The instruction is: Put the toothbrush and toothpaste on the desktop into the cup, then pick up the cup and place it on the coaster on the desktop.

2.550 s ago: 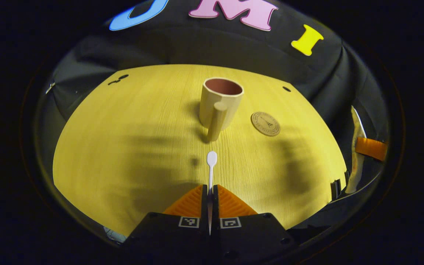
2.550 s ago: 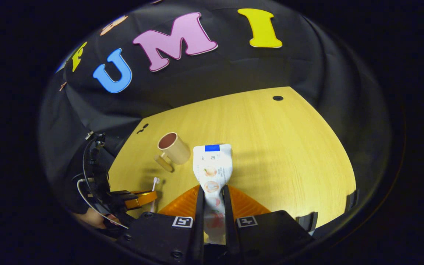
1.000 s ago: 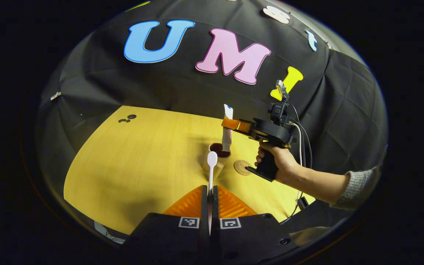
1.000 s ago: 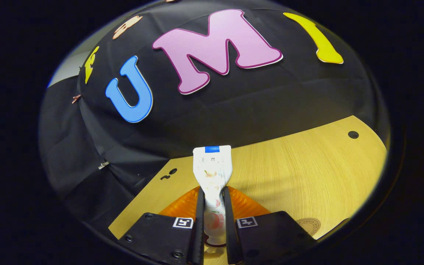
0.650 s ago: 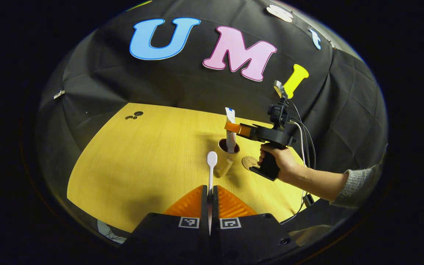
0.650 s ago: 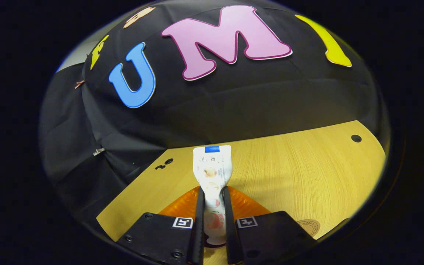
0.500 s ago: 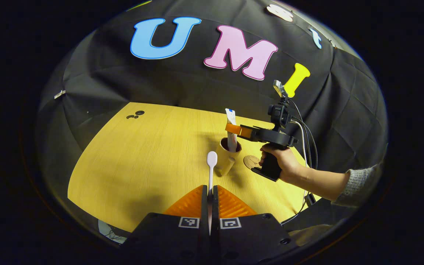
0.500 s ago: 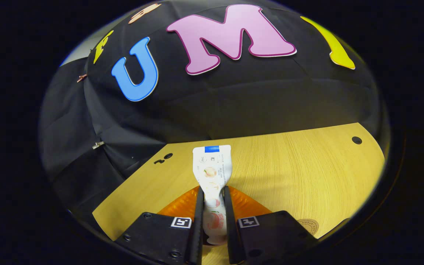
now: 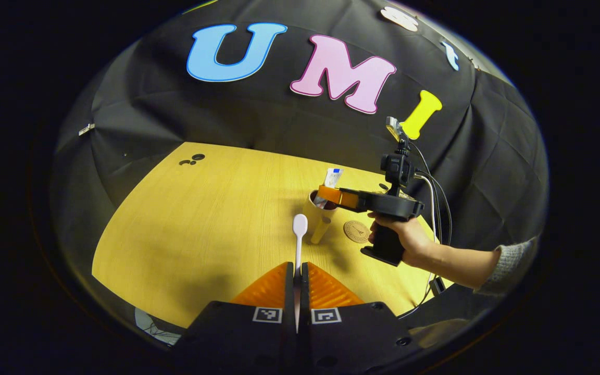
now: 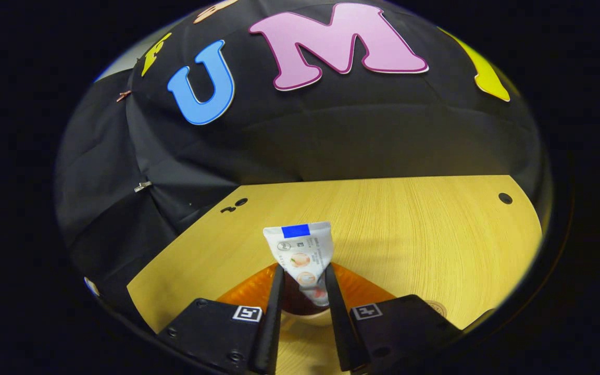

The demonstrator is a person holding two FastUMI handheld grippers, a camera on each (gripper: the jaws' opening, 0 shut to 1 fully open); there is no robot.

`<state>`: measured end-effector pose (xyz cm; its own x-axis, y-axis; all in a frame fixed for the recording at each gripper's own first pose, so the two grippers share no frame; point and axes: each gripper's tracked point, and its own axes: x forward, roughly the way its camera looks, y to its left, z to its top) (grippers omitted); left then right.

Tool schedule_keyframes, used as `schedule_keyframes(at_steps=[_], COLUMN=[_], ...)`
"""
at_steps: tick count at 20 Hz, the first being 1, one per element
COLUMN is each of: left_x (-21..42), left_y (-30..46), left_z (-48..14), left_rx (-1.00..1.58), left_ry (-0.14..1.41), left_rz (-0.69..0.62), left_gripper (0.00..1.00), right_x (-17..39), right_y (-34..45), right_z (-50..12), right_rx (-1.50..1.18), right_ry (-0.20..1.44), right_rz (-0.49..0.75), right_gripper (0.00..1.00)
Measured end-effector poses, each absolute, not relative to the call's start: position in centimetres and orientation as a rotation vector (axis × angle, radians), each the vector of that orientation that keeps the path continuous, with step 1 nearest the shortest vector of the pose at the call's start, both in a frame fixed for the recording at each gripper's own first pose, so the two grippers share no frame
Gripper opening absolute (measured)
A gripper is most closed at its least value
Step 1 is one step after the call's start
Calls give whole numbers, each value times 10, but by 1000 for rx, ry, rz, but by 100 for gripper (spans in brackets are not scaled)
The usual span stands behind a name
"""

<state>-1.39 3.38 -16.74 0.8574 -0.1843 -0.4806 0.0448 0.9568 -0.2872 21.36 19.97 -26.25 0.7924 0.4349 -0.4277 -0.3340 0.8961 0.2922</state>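
While tilted in the cup [image 10: 300, 307], toothpaste [image 10: 302, 255] loose between the parted right claw [image 10: 302, 291].

- The worktop [image 9: 201, 219] is yellow with a fine wood grain.
- The toothbrush [image 9: 299, 232] is plain white.
- The toothpaste [image 10: 302, 255] tube is white, with a blue bar at its flat end and small fruit pictures.
- The cup [image 9: 311, 208] is cream outside, dark reddish brown inside.
- The coaster [image 9: 357, 231] is tan with a dark printed emblem.
- The person's sleeve [image 9: 511, 258] is grey knit.

We see the toothpaste [image 10: 301, 253] leaning loose in the cup [image 10: 300, 306], between the parted fingers of the right gripper [image 10: 302, 291]
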Motion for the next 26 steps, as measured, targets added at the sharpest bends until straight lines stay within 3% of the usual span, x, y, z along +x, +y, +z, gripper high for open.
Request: schedule_keyframes(at_steps=[2, 3, 8, 19, 26], left_x=[-11, -8, 20, 117, 194], left_y=[29, 27, 17, -4, 21], left_z=[-164, -161, -138, -77, -79], left_rx=[-277, -280, -302, -382, -538], left_ry=[521, 516, 448, 234, 154], left_rz=[-121, -123, -136, -232, -128], left_gripper=[6, 6, 6, 6, 6], right_x=[210, 207, 190, 85, 18], right_y=[198, 197, 178, 124, 71], right_z=[-255, -250, -225, -212, -225], right_rx=[215, 223, 242, 244, 278], right_ry=[498, 494, 481, 542, 615], right_rz=[418, 419, 399, 351, 249], right_gripper=[51, 62, 68, 69, 69])
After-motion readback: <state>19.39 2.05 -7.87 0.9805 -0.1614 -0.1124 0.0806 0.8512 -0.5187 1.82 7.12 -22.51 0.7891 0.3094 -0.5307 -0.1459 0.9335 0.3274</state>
